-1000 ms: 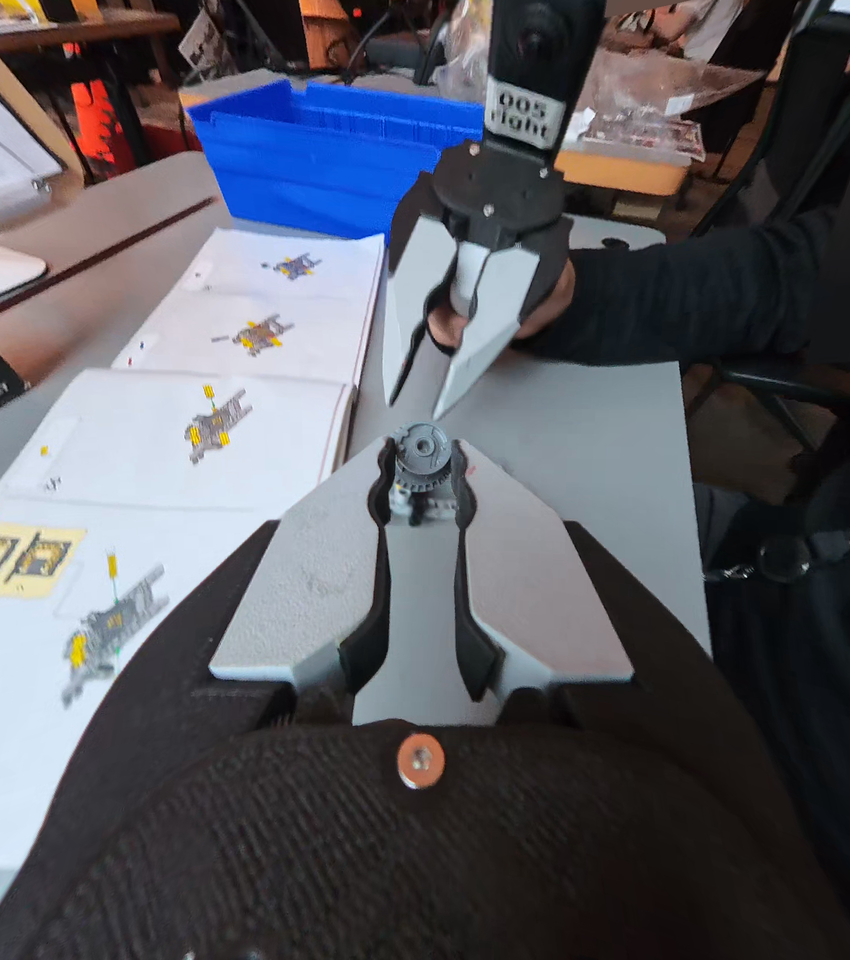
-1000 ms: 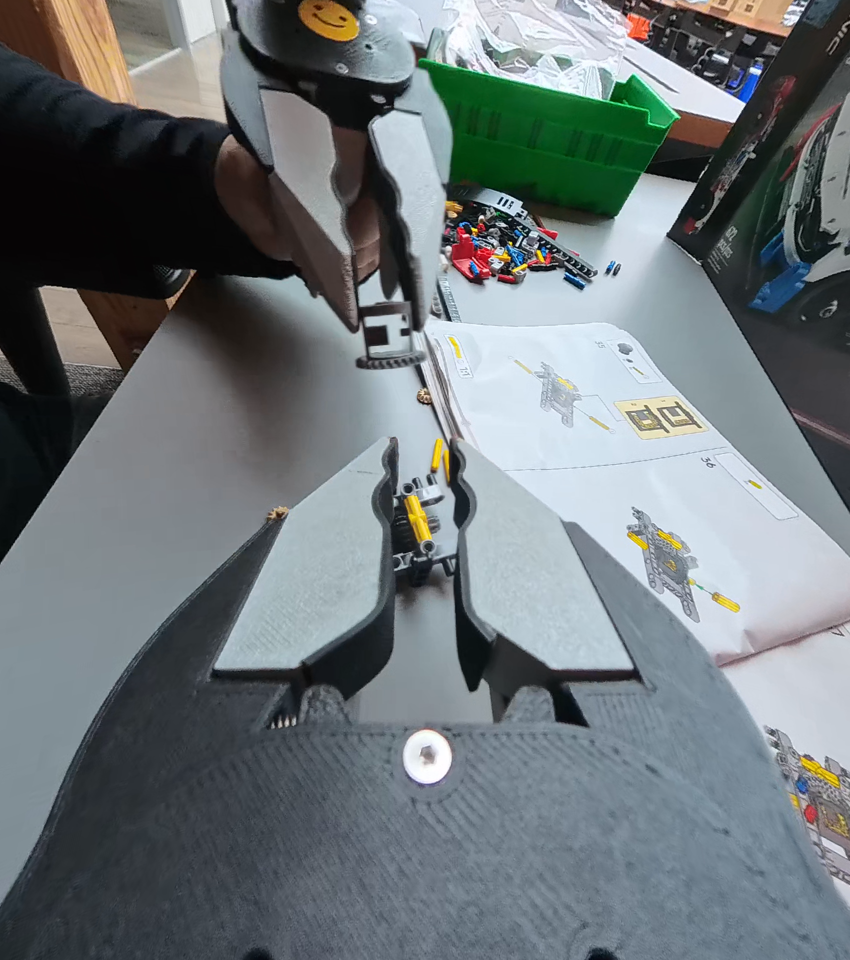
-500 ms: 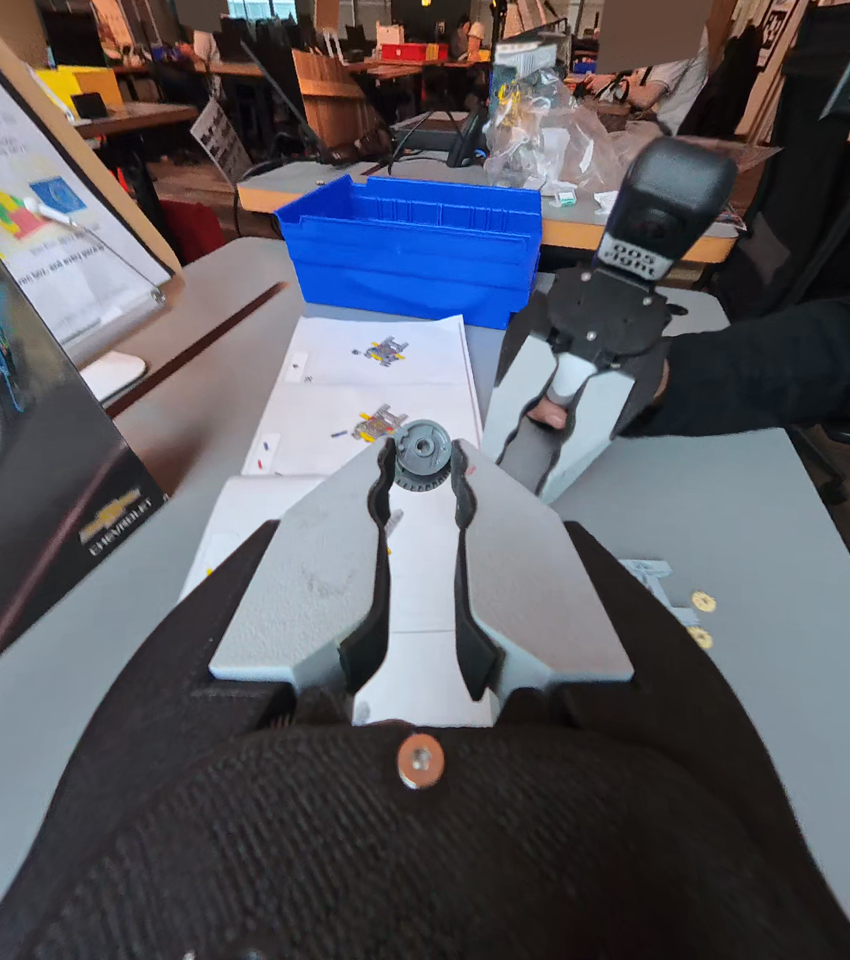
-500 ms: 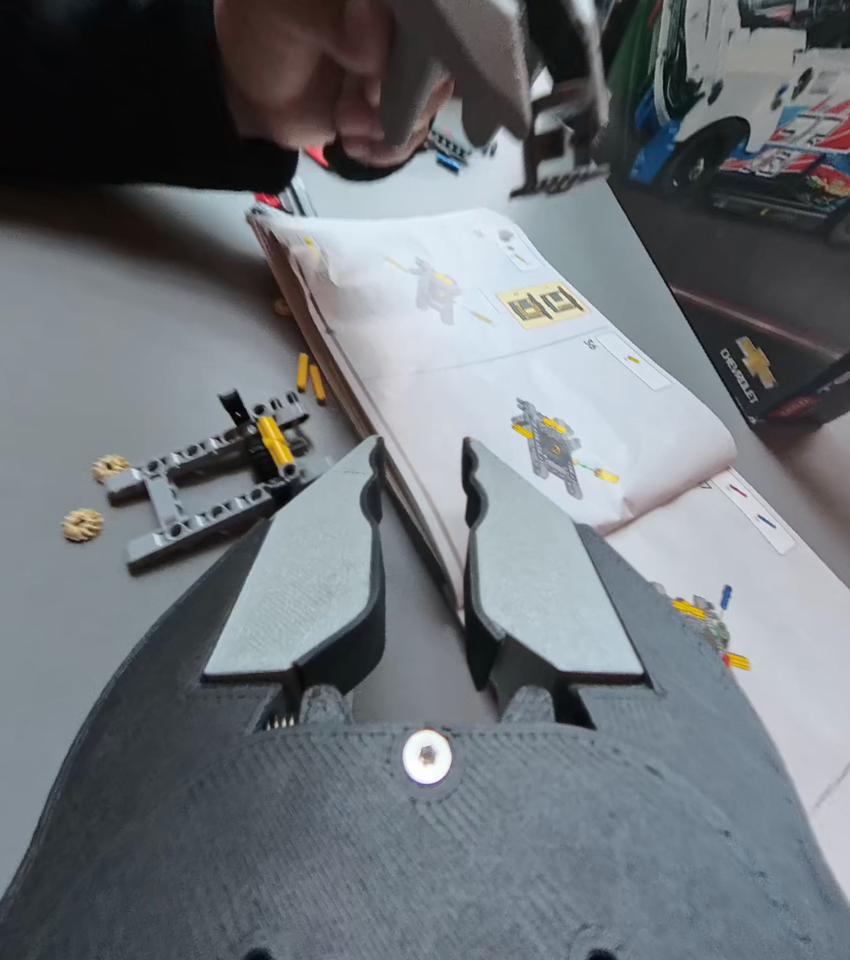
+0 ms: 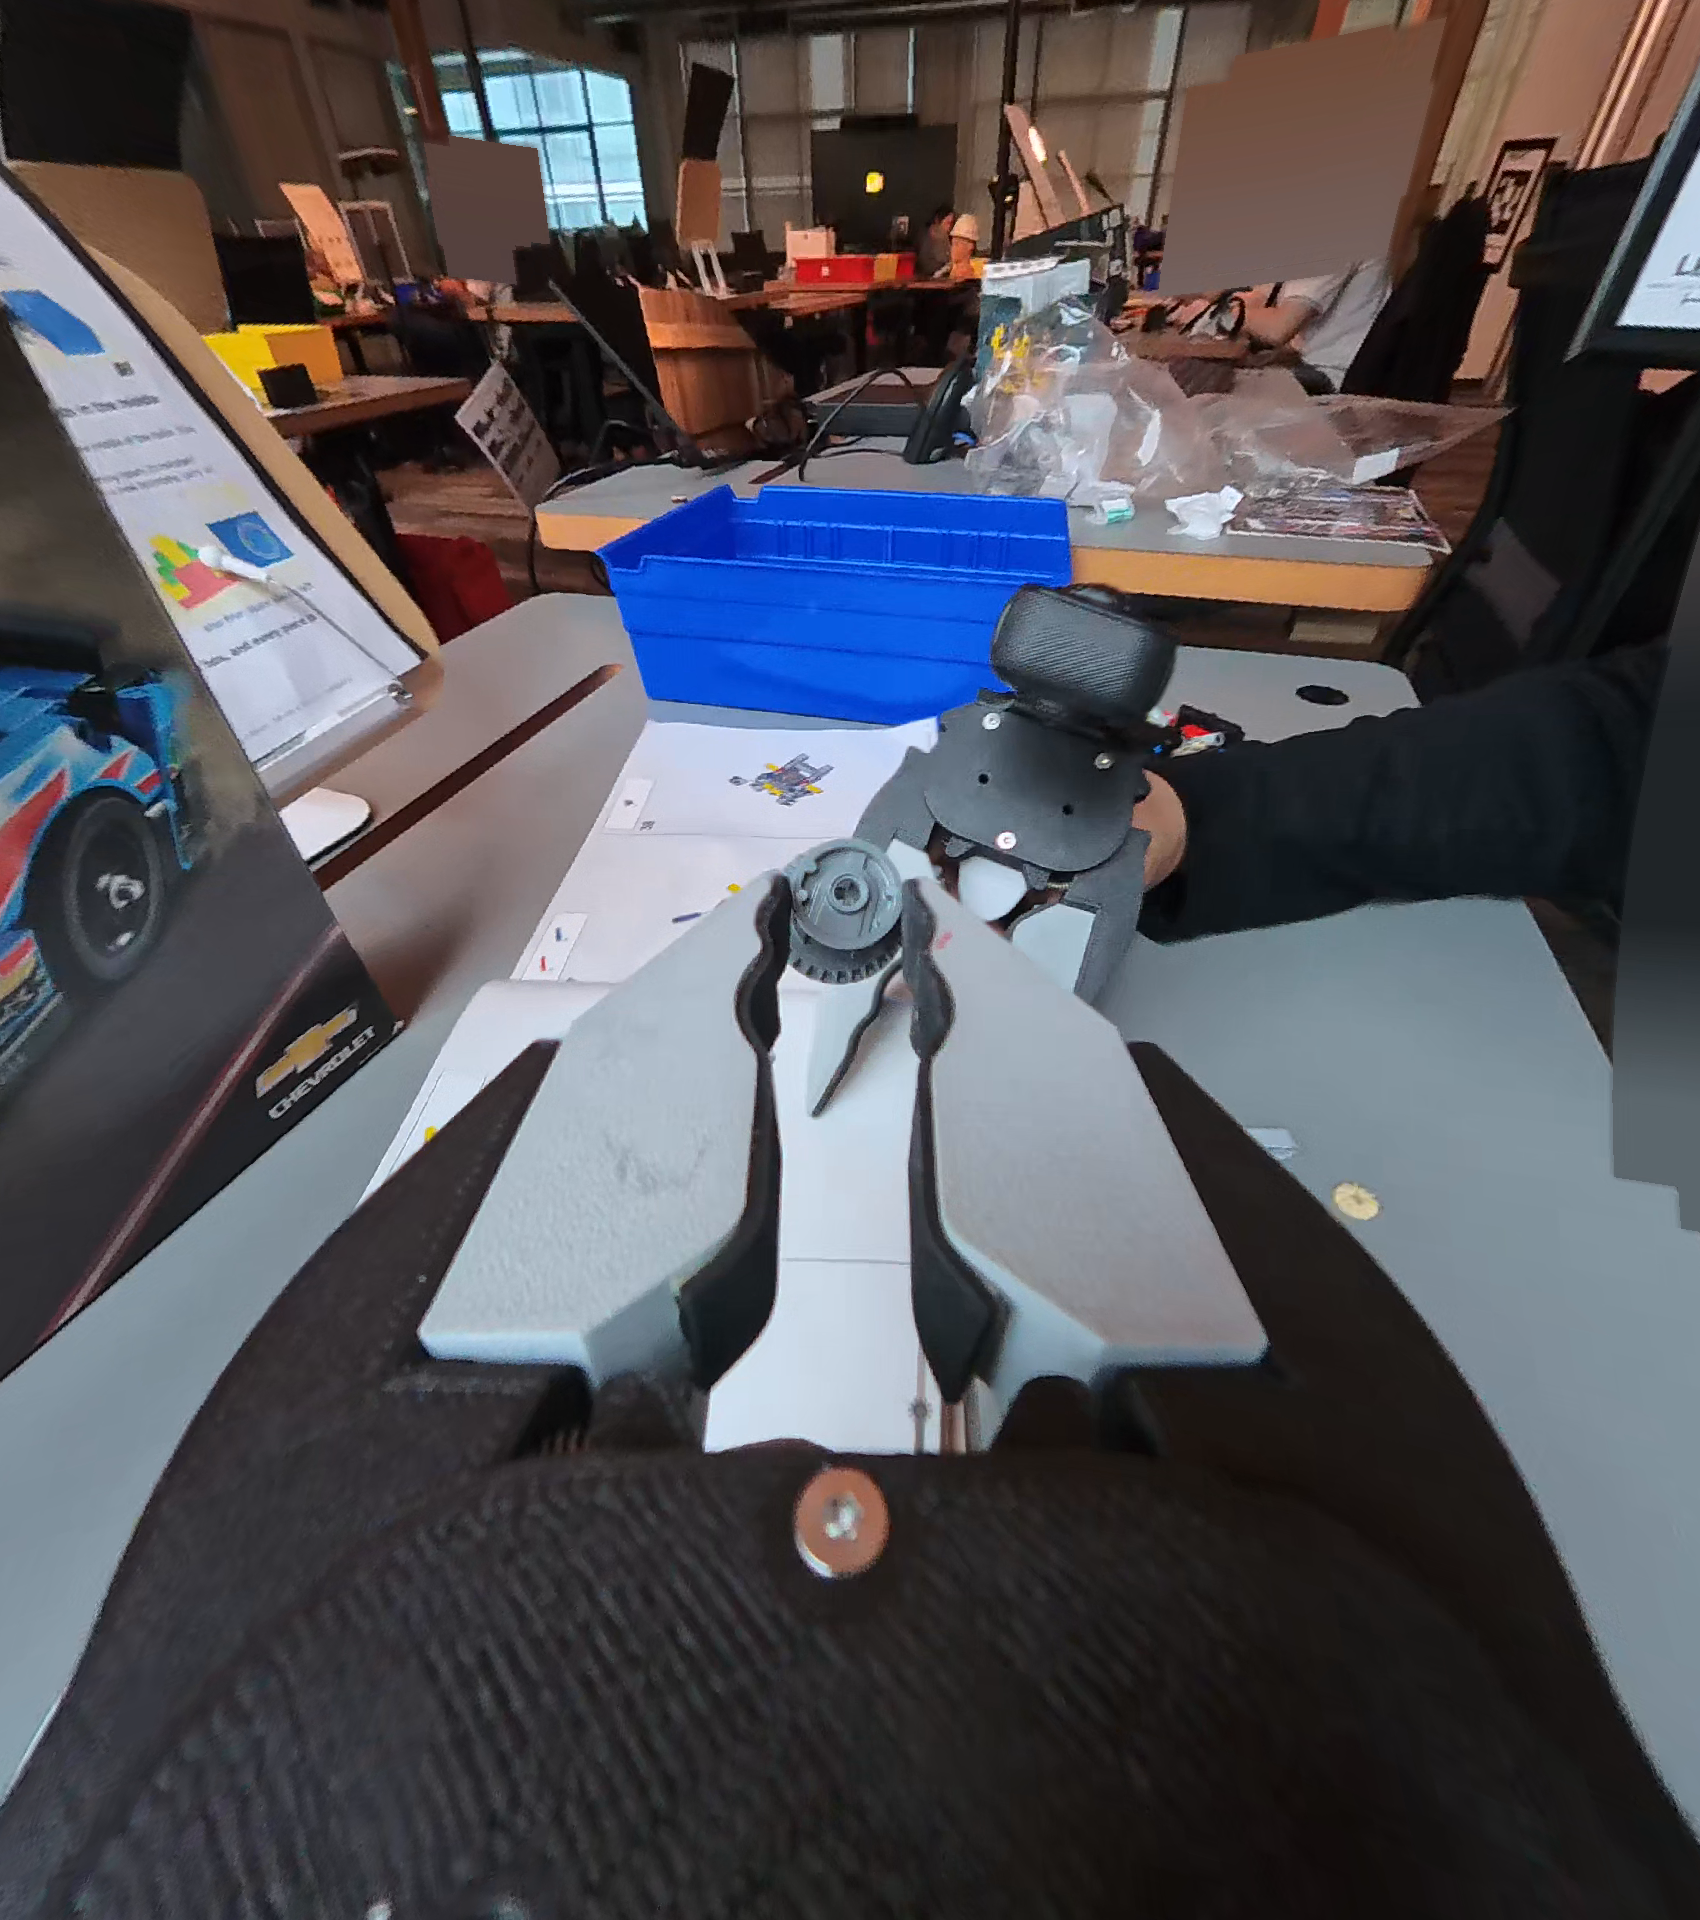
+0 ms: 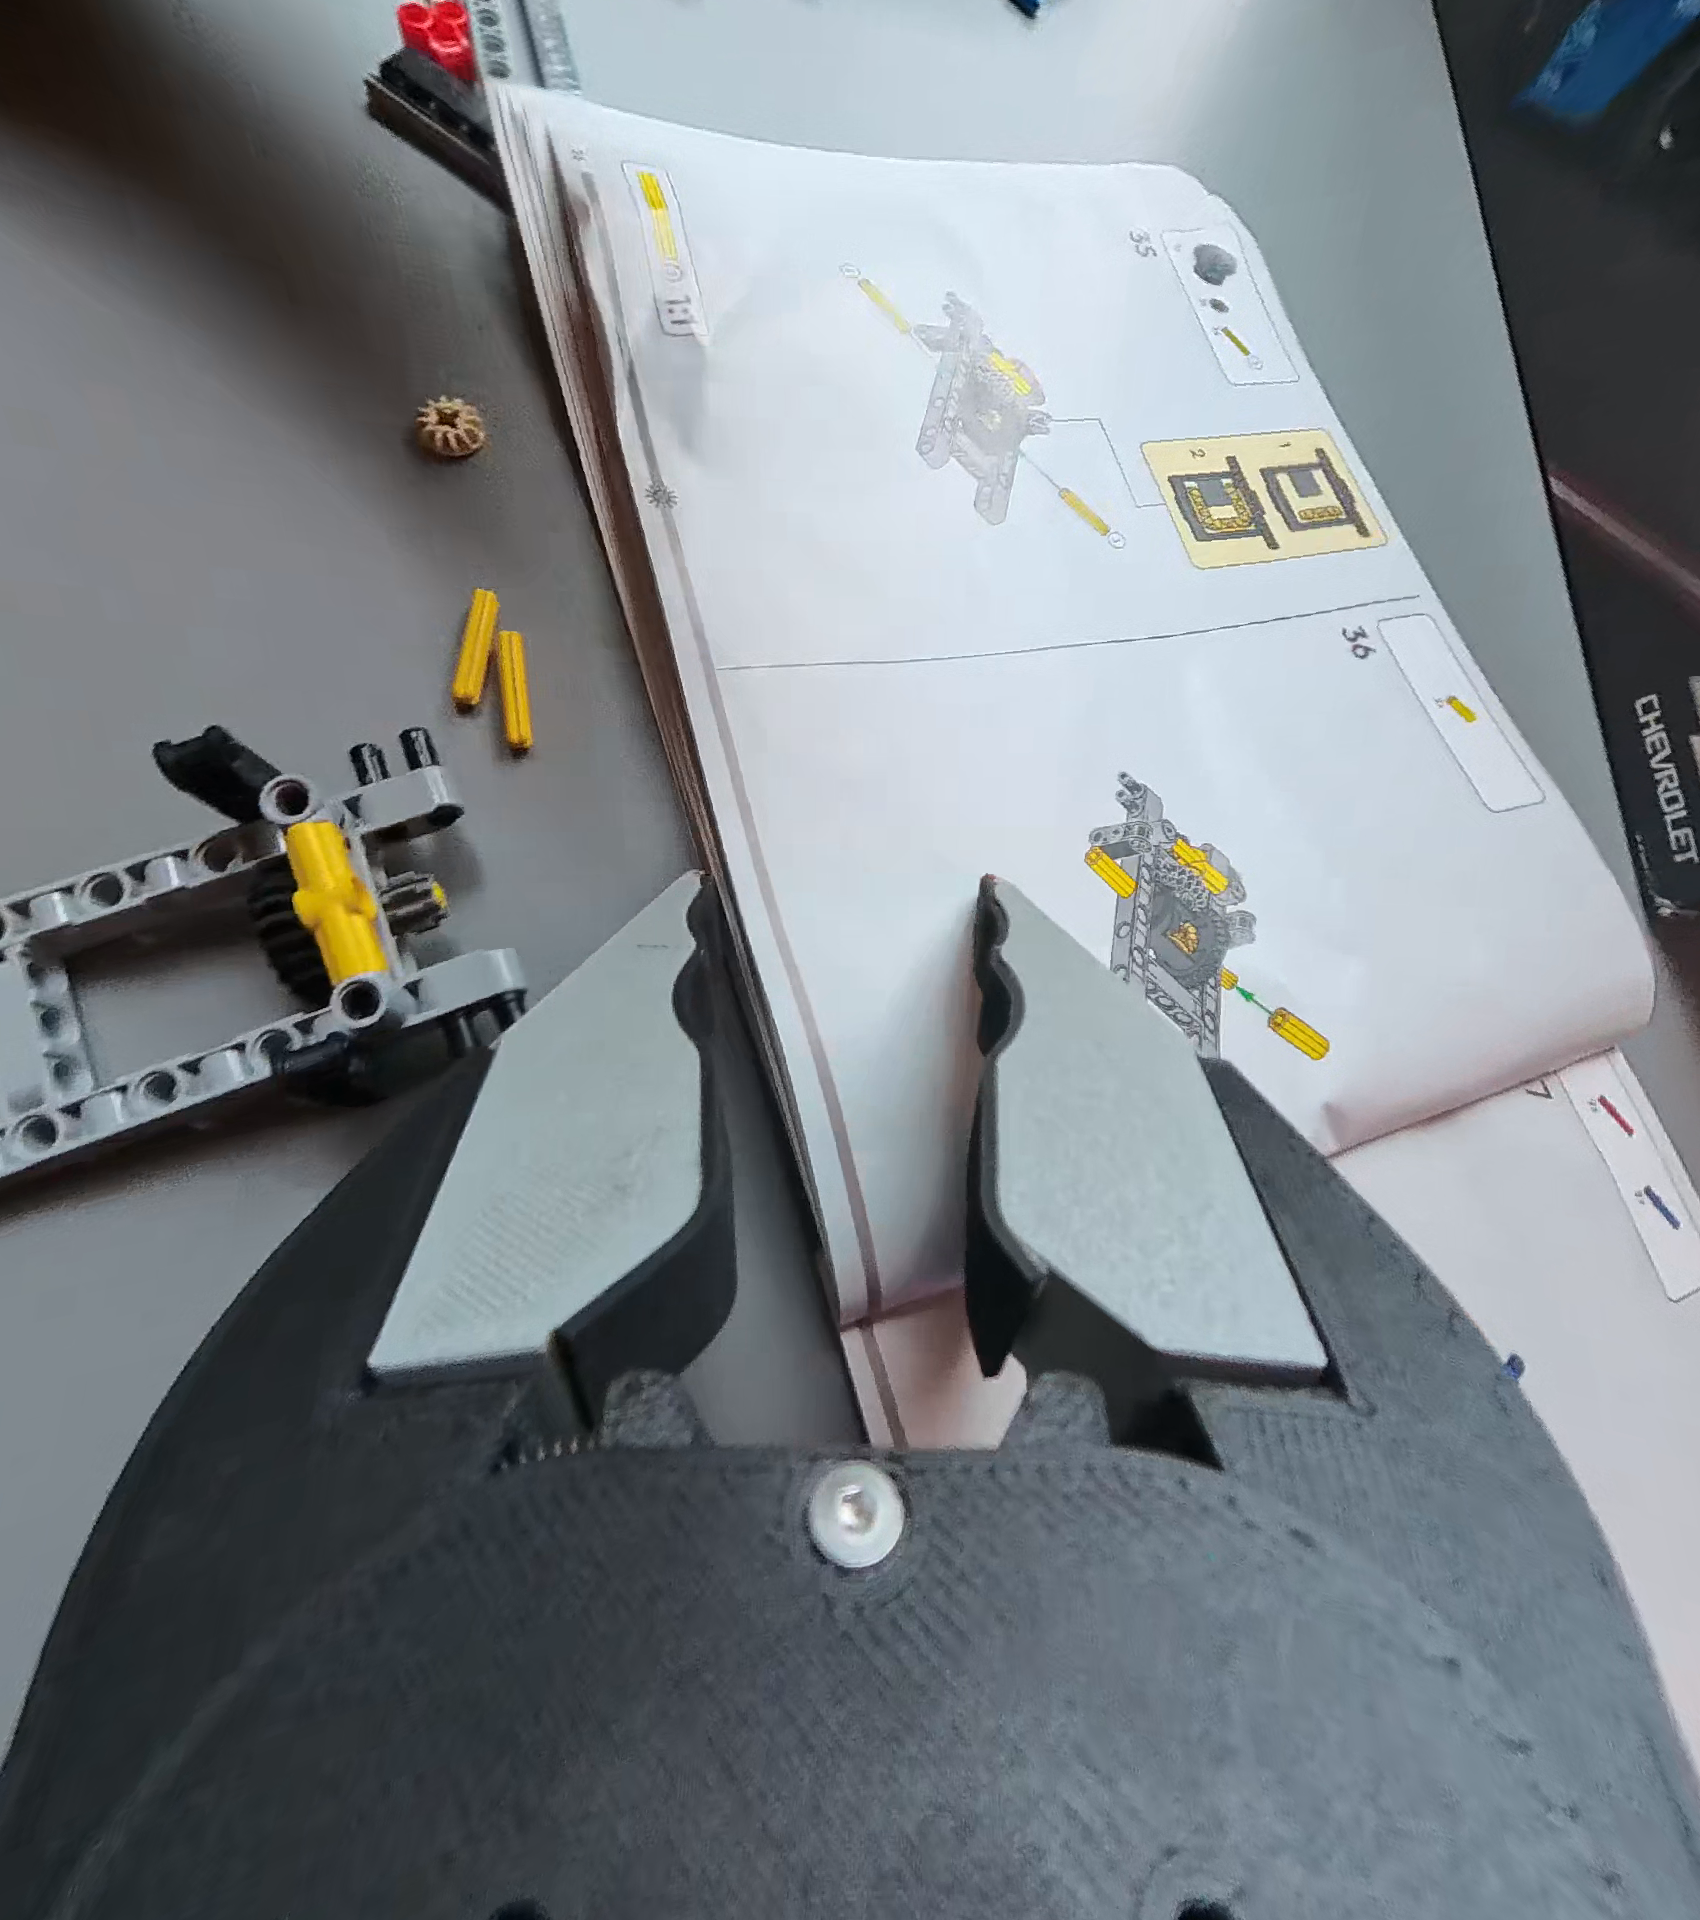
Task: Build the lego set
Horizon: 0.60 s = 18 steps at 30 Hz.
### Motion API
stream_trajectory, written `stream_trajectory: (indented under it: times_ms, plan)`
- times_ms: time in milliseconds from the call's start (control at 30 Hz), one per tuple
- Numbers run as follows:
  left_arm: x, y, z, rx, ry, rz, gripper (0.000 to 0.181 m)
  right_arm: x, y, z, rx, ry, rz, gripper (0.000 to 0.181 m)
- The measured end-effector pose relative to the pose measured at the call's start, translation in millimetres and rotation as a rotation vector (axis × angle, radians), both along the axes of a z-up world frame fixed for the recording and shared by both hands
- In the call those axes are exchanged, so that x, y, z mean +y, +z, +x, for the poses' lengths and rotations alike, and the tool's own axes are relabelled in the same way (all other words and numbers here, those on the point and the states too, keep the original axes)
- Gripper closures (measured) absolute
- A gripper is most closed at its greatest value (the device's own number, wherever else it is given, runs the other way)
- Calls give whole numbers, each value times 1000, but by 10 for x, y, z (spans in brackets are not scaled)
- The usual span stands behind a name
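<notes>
Left gripper [image 5: 842, 914] pinches a grey gear piece [image 5: 842, 902] at its fingertips, raised above the open instruction booklet [image 6: 1033, 520]. Right gripper [image 6: 841, 904], fingers now spread wider and empty, has dropped lower over the booklet's edge; the grey frame assembly [image 6: 171, 966] lies left on the table [image 6: 150, 364]. Blue bin [image 5: 841, 597]: contents hidden.

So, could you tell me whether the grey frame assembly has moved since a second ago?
Yes. The right gripper then held the grey frame assembly between its fingers; now the frame lies on the table, left of the instruction booklet, and the gripper is open.
</notes>
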<state>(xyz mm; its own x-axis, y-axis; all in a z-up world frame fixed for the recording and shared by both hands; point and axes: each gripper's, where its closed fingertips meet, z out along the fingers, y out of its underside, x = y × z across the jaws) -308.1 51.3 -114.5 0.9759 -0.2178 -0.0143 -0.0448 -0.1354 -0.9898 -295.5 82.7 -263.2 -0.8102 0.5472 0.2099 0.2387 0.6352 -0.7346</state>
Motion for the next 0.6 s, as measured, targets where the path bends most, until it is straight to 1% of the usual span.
stream_trajectory:
  times_ms: [167,267,300,333,400,433,533,600]
  plan:
    - [-87,19,-311,-36,119,19,163,-1,53,-5,0,-29,-27,137]
    - [-143,23,-436,-58,150,31,163,-2,245,42,37,-36,-123,140]
    - [-154,26,-429,-65,136,36,163,1,335,54,49,-44,-178,140]
    - [-158,49,-367,-73,93,55,163,6,429,63,59,-51,-238,141]
    - [-145,74,-165,-105,-35,87,163,22,605,59,76,-67,-353,142]
    - [-115,33,-105,-127,-67,69,163,27,689,51,87,-74,-396,142]
    - [9,-176,-81,-151,-41,-40,163,-5,939,39,161,-78,-467,143]
    - [23,-179,-103,-187,-25,-58,162,-29,1051,22,228,-91,-456,144]
